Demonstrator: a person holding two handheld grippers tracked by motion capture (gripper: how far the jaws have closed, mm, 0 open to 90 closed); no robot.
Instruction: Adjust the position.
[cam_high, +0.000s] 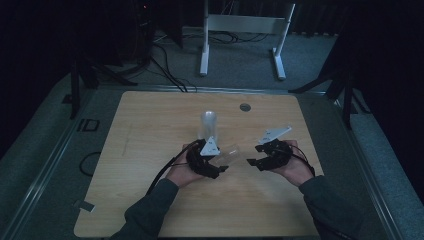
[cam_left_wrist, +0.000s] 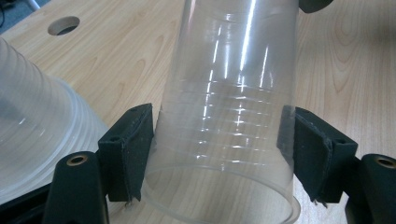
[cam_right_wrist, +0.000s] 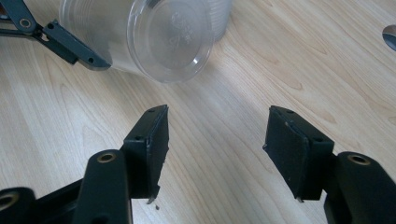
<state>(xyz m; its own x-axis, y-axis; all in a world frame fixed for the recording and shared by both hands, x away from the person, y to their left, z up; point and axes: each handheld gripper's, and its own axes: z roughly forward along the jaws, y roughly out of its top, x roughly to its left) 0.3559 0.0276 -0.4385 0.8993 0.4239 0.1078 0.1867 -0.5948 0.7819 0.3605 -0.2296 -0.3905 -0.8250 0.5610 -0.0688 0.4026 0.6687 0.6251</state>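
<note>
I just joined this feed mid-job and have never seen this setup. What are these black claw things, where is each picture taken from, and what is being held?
A person holds a two-jaw tool in each hand. The high view looks down on a wooden table from above. The other two pictures come from cameras riding on each tool, looking along its black jaws.

The left hand-held gripper is closed on a clear plastic cup, tipped on its side with its base pointing toward the right hand-held gripper. In the right gripper view, that one is open and empty, with the cup's base ahead of it.

A stack of clear cups stands upright on the table behind the held cup.
</note>
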